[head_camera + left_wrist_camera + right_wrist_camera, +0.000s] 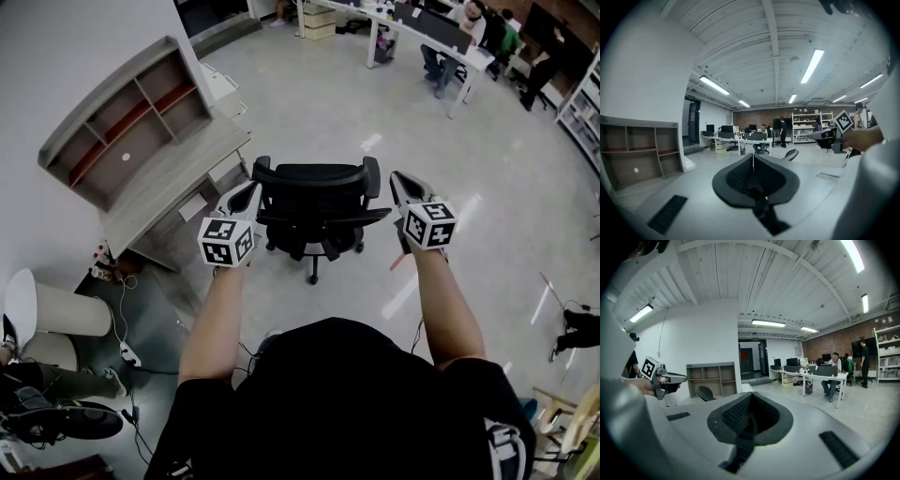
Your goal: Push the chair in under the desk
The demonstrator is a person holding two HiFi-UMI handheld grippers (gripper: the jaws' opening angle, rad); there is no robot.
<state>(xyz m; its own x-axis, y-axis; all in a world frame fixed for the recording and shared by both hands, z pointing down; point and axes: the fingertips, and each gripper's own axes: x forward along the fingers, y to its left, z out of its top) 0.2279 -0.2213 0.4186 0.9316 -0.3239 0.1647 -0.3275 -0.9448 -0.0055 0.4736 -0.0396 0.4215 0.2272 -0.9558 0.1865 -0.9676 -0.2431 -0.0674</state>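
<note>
A black office chair (314, 202) stands on the grey floor in front of me, its back toward me. To its left is the grey desk (164, 187) with a shelf unit (122, 122) on top, set against the white wall. My left gripper (249, 194) hovers by the left edge of the chair's back, jaws shut and empty. On the other side my right gripper (397, 185) is held level with it, also shut and empty. Whether either touches the chair I cannot tell. A dark rounded top of the chair (791, 153) (705, 392) peeks into both gripper views.
Cables and a power strip (127, 352) lie on the floor at the desk's near end, next to a white cylinder (56, 309). People sit at long white desks (441, 37) far ahead. Shelving (581, 112) stands at the right.
</note>
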